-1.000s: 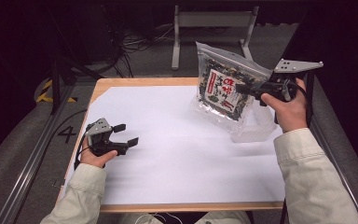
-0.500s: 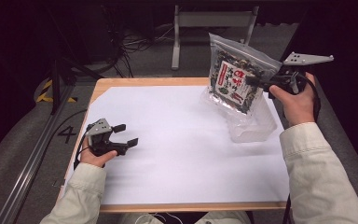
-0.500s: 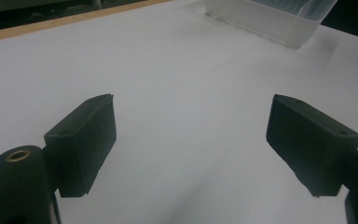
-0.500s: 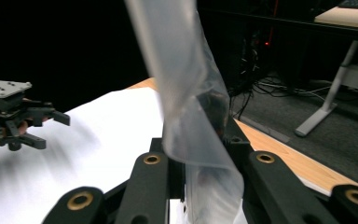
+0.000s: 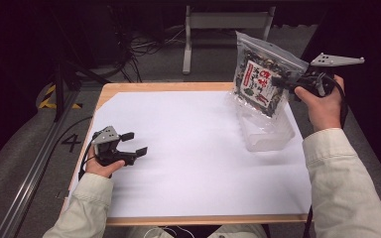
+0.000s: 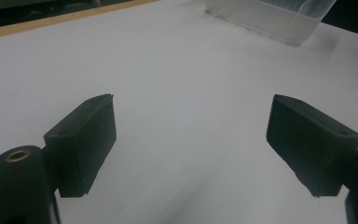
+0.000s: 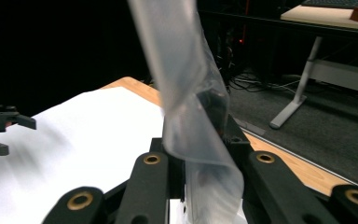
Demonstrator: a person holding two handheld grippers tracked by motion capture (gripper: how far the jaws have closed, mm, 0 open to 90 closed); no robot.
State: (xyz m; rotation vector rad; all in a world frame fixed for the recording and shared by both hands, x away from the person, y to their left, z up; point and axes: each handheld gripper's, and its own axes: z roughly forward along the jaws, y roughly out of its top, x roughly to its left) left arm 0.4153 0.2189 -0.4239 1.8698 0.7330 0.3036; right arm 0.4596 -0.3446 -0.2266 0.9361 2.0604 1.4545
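Bag held up by one edge at the upper right of the high view, clear tub right under it.

The right gripper (image 5: 284,82) has its fingers pinched shut on the clear side edge of the snack bag (image 5: 260,82), which hangs tilted in the air above the clear plastic tub (image 5: 268,130). With so thin a strip of film between the fingers, I'd worry it could slide out and the bag drop, perhaps onto the tub's rim and knock it across the desk (image 5: 193,148). The left gripper (image 5: 133,144), lower left, rests there with its fingers wide apart and holding nothing. From the right gripper view the fold of film covers the fingertips, so how deep the bite goes is unclear, and the bag's print is too small to read.
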